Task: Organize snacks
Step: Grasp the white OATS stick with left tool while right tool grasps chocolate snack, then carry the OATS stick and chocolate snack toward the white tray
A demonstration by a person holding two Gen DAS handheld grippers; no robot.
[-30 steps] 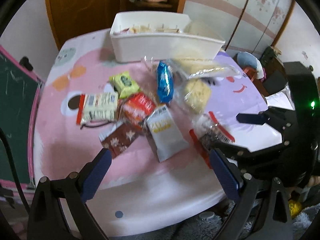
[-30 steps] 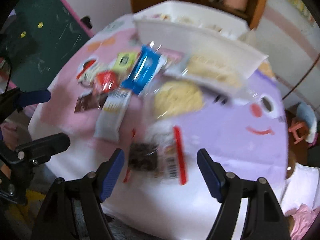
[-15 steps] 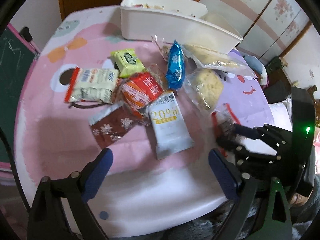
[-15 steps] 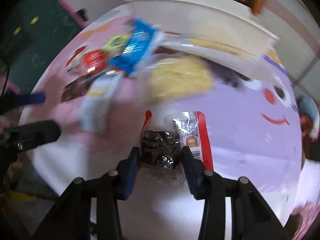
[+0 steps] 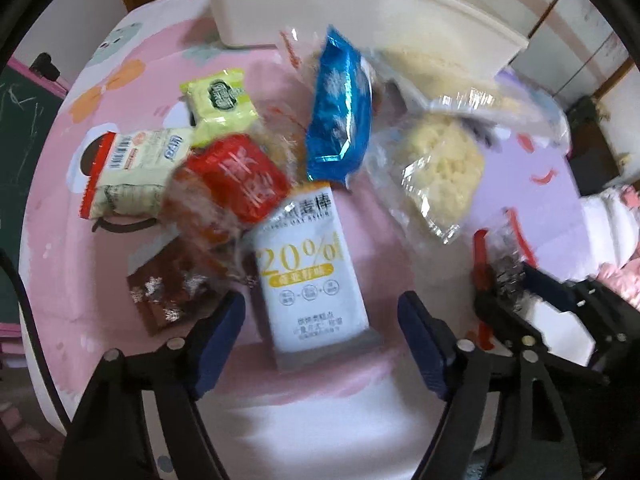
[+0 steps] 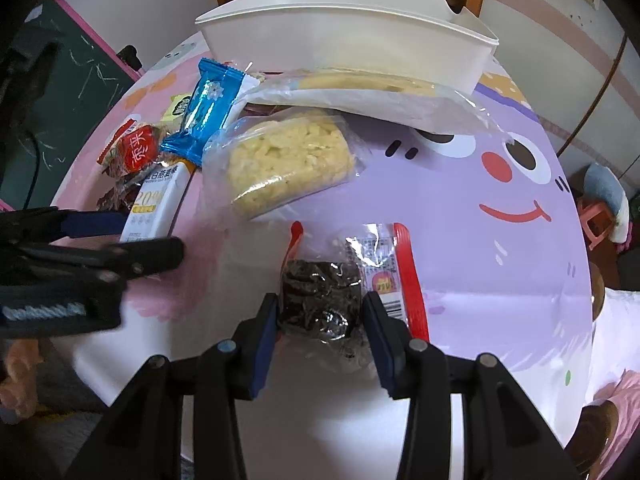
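Right claw (image 6: 320, 320) is clamping a dark-filled clear snack pack (image 6: 320, 296) at the surface's (image 6: 500, 280) near edge. Left claw (image 5: 320, 320), jaws just closing, not yet gripping, is straddling the white oat bar (image 5: 312, 276). Both should lift straight up, w/o dragging neighbours, toward the white bin (image 6: 344, 36).

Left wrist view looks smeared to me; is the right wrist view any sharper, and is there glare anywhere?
Left wrist view: motion blur smears the red packet and blue packet. Right wrist view: sharp, the dark snack pack crisp; glare on the rice cake bag film and the white table edge.
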